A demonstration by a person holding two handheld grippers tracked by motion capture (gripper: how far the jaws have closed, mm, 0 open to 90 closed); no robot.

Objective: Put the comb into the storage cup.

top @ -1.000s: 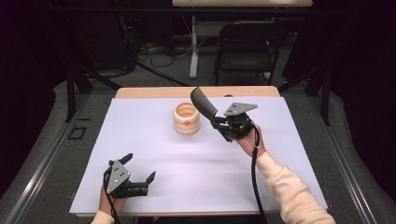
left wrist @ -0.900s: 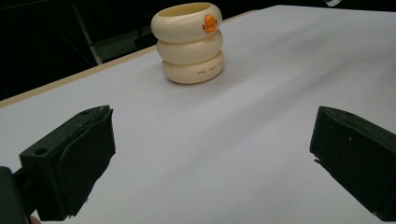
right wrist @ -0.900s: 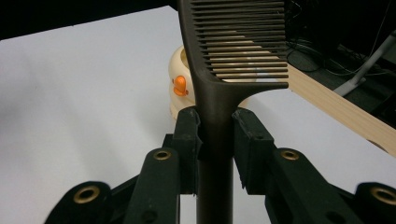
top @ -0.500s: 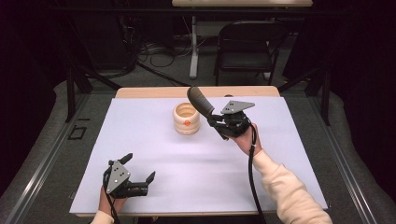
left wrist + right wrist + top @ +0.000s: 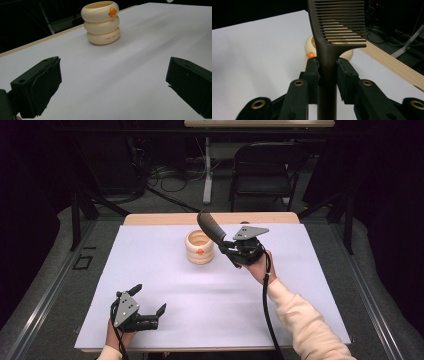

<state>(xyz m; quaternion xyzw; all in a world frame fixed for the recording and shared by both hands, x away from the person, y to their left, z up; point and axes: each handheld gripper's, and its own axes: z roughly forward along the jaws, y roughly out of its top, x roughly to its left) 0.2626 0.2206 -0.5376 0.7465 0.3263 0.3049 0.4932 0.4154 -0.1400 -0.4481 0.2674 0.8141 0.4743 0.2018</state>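
A cream ribbed cup (image 5: 199, 247) with an orange mark stands upright on the white table sheet (image 5: 165, 285), toward the back; the same cup (image 5: 102, 22) (image 5: 348, 53) also shows in both gripper views. My right gripper (image 5: 226, 247) (image 5: 327, 72) is shut on the handle of a dark comb (image 5: 210, 226) (image 5: 337, 22). The comb's toothed end sticks up and to the left, just right of the cup's rim and above it. My left gripper (image 5: 150, 305) (image 5: 113, 82) rests low near the front left edge, its jaws wide apart with nothing between them.
A wooden table edge (image 5: 150, 218) runs behind the white sheet. Beyond it stand a black chair (image 5: 265, 165) and cables on the floor (image 5: 165, 175). Bare sheet lies between the two grippers and right of the cup.
The right gripper has shifted slightly left with the comb, bringing the comb's head closer to the cup. The left gripper has stayed put.
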